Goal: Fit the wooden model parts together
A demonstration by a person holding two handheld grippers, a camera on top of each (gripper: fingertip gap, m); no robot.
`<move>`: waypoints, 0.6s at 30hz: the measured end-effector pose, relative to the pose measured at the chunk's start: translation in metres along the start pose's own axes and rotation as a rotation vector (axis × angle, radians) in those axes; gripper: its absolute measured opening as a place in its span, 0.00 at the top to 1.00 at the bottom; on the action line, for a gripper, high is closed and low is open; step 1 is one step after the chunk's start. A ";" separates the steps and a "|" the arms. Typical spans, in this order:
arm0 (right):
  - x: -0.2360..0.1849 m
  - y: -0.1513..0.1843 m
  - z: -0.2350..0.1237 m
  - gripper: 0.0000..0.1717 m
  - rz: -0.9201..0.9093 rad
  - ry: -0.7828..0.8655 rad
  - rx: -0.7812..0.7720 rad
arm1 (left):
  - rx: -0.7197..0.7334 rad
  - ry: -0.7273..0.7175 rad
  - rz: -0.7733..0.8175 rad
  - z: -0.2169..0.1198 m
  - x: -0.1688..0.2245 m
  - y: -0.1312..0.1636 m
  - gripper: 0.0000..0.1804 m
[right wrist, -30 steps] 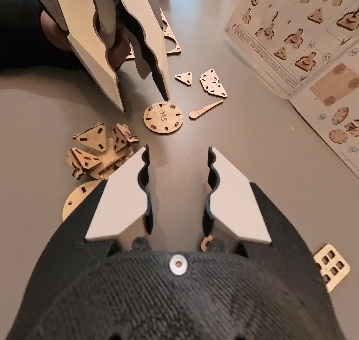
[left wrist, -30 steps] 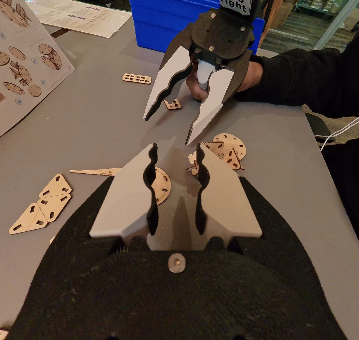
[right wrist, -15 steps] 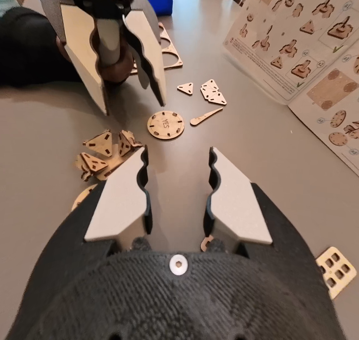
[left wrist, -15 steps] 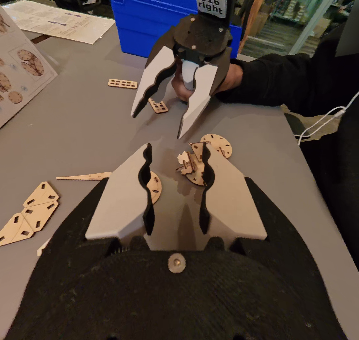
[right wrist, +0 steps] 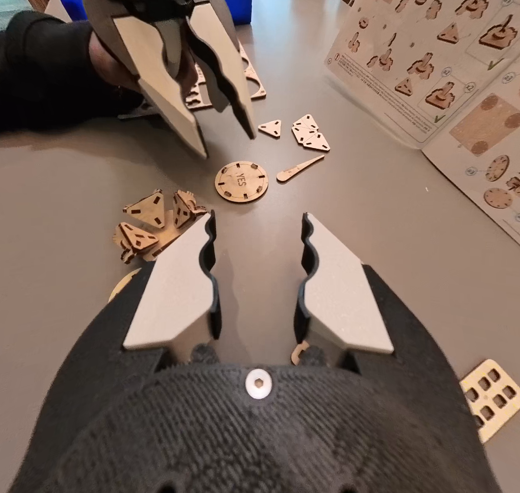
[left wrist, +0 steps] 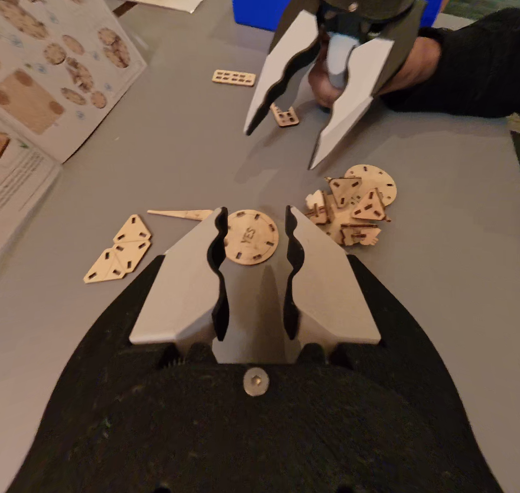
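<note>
My left gripper (left wrist: 256, 211) is open and holds nothing. It hovers over a round wooden disc (left wrist: 251, 237) that lies flat on the grey table (left wrist: 168, 155); the pads do not press on it. In the right wrist view the left gripper (right wrist: 227, 145) hangs just above and behind that disc (right wrist: 241, 182). My right gripper (right wrist: 258, 216) is open and empty over bare table, and it also shows in the left wrist view (left wrist: 280, 150). A partly built wooden assembly of triangles (left wrist: 346, 214) sits right of the disc, beside my right gripper's left finger (right wrist: 180, 268).
A pointer-shaped wooden piece (left wrist: 180, 214), joined triangular panels (left wrist: 118, 251), a slotted strip (left wrist: 233, 77) and a small slotted piece (left wrist: 284, 116) lie around. A second disc (left wrist: 377, 183) lies behind the assembly. Instruction sheets (right wrist: 422, 43) stand at the side. A blue bin (left wrist: 261, 0) stands at the back. About 6 cm separates my left fingertips from my right. The left tips stand about 4 cm off the round wooden disc (left wrist: 251, 237). Seen from the right wrist view (right wrist: 237, 179) as well.
My left gripper has shifted away from the assembly, so the disc now lies between its fingers; its jaws widened, then narrowed a little, on nothing. The right gripper has hardly moved.
</note>
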State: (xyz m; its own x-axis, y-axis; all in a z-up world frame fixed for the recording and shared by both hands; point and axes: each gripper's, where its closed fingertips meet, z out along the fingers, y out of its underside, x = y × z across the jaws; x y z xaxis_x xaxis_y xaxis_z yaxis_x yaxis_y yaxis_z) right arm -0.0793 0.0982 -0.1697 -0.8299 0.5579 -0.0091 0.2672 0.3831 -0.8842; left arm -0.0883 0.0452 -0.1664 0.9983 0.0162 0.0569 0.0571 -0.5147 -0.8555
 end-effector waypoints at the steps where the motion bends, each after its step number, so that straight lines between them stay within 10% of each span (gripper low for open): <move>1: 0.000 0.000 0.000 0.65 0.003 -0.002 0.000 | -0.024 -0.017 -0.004 0.000 -0.004 0.005 0.78; 11: -0.001 0.001 0.001 0.65 0.015 -0.017 -0.008 | -0.271 -0.052 0.002 0.015 -0.010 0.046 0.61; 18: -0.001 0.003 0.002 0.65 0.012 -0.020 -0.023 | -0.262 -0.042 0.022 0.015 -0.006 0.044 0.73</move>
State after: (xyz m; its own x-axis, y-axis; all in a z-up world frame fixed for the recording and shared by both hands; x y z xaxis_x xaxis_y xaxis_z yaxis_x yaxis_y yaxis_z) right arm -0.0786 0.0970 -0.1733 -0.8363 0.5476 -0.0292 0.2880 0.3933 -0.8731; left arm -0.0918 0.0358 -0.2121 0.9993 0.0354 0.0135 0.0349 -0.7194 -0.6937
